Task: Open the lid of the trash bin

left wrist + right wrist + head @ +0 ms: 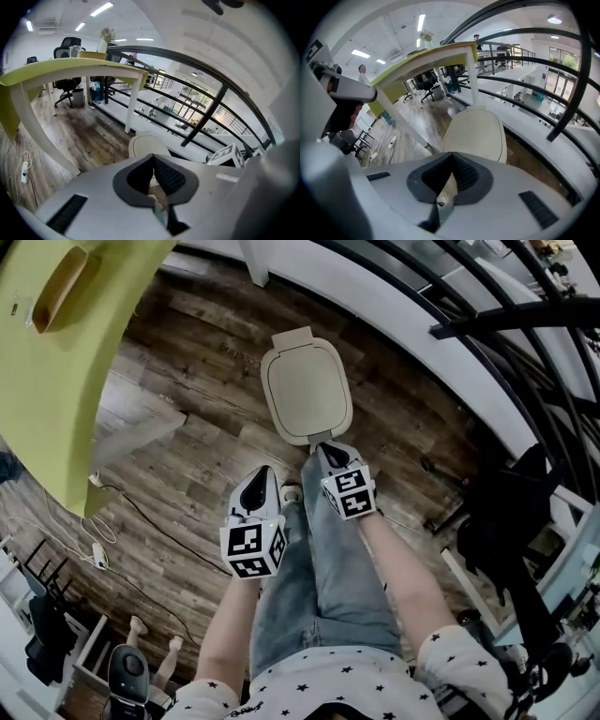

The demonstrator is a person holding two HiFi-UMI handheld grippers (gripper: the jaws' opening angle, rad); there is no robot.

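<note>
The trash bin (306, 390) stands on the wood floor with its beige lid lying flat and closed. In the head view my right gripper (324, 448) points down at the bin's near rim, with its jaws closed together and nothing between them. Lower and to the left, my left gripper (263, 472) hangs beside the bin, also shut and empty. The lid (142, 145) shows just beyond the tip of the left gripper (153, 157) in the left gripper view. In the right gripper view the lid (476, 135) fills the space ahead of the right gripper (451, 155).
A yellow-green table (45, 371) with a white leg (139, 439) stands to the left. A power strip and cable (97, 555) lie on the floor. A black railing (487, 343) curves behind the bin. Dark gear (506, 531) sits at the right. The person's jeans-clad legs (328, 568) are below.
</note>
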